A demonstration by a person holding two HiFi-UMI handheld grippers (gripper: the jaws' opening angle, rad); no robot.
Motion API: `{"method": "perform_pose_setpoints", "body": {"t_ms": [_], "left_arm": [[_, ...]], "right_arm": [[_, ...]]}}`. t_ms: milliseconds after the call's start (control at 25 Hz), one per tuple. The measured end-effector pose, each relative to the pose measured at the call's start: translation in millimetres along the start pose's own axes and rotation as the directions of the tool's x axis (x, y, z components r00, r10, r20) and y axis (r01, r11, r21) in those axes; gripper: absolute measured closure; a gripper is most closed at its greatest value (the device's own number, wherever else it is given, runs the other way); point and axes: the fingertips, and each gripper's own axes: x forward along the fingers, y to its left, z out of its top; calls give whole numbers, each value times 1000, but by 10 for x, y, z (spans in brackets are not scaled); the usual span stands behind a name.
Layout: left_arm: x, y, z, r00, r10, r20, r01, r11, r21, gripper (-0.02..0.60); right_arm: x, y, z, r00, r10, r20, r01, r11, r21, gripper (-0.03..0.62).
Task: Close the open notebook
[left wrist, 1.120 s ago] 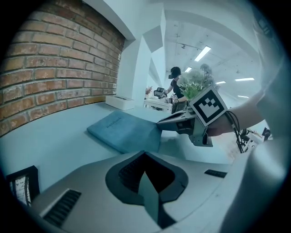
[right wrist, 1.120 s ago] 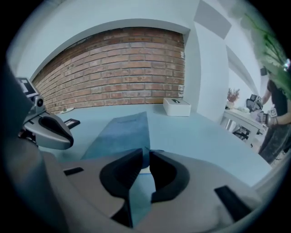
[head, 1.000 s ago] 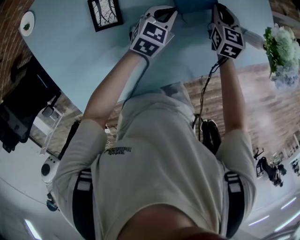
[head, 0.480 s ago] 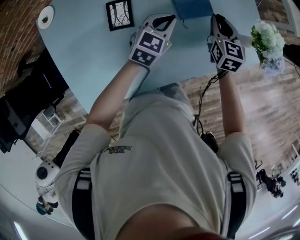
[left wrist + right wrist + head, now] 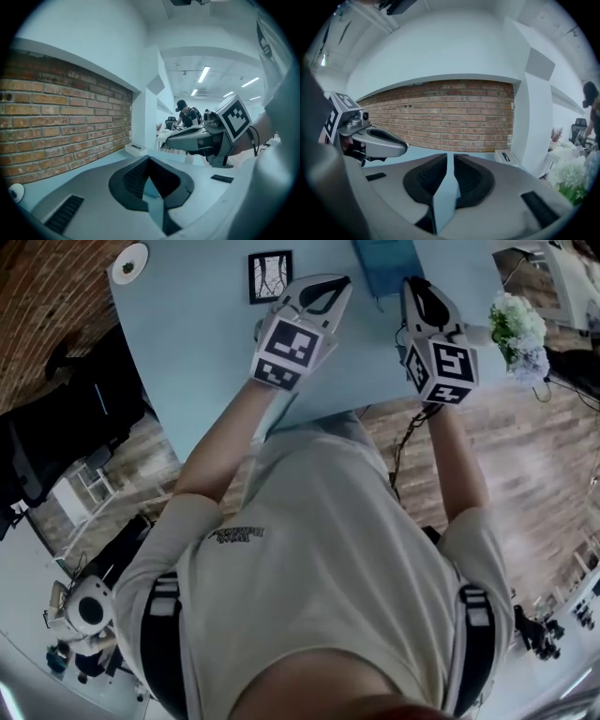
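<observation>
The notebook (image 5: 384, 263) is seen at the far edge of the light blue table (image 5: 187, 352). Only 1 flat teal cover is shown, so the notebook is judged to be shut already. Its far end is cut off by the top of the head view, so this cannot be told for sure. Nothing more seems to be left to do.

The left gripper (image 5: 339, 282) is held near the notebook's left side. Its jaws are closed tip to tip, and nothing is held. The right gripper (image 5: 410, 285) is held near the notebook's right side. Its jaws are kept a thin slit apart, and nothing is held there either.

The notebook, the picture frame (image 5: 270, 276) and the small plate (image 5: 128, 261) are shown only in the head view. The notebook is not seen at all in the 2 gripper views. The slit between the right jaws is shown only in the right gripper view. A brick wall (image 5: 440, 112) is seen straight ahead there, so both grippers are judged to be up off the table.
</observation>
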Motion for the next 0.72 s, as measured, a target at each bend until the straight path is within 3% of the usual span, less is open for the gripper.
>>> {"method": "perform_pose_setpoints", "body": {"t_ms": [280, 400, 600, 720], "left_arm": [[-593, -32, 488, 991, 42, 124, -49, 997, 53, 573], [-822, -52, 643, 983, 58, 174, -73, 994, 77, 573], [-1138, -100, 750, 976, 89, 201, -105, 992, 73, 573], [-1267, -153, 755, 971, 99, 217, -112, 993, 48, 573]], "right_arm": [[-333, 535, 576, 991, 71, 110, -68, 997, -38, 544], [-464, 716, 735, 985, 89, 148, -82, 995, -52, 588], [-683, 1012, 946, 964, 86, 251, -21, 968, -251, 588], [-826, 1170, 1001, 953, 97, 285, -1, 949, -317, 588]]}}
